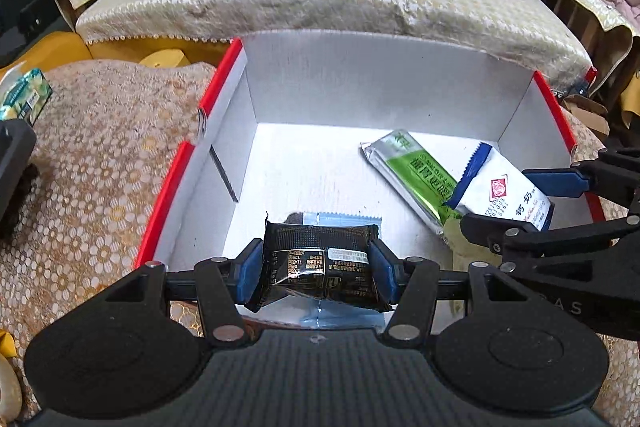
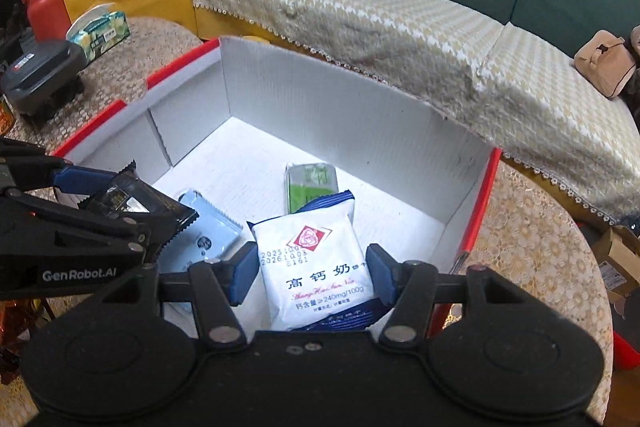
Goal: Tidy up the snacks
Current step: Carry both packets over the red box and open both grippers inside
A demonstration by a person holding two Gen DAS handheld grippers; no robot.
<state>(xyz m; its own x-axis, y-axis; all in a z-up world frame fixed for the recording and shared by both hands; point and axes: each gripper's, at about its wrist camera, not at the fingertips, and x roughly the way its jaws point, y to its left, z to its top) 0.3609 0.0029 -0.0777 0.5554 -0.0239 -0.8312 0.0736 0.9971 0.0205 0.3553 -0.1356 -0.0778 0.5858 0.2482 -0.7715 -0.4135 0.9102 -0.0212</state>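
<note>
Black-wrapped snack [image 1: 320,267] pinched in left claw [image 1: 318,273], white milk-biscuit pack [image 2: 316,267] pinched in right claw [image 2: 312,273], both held over the open white box [image 1: 360,79], floor directly below.

Matte black handheld claws with blue pads

Both the left claw [image 1: 320,269] and right claw [image 2: 312,273] are black plastic with scissor-style link arms, silver round rivets, two big round discs on a ribbed base, blue fingertips [image 2: 242,273]; one has "GenRobot.AI" printed in white.
</note>
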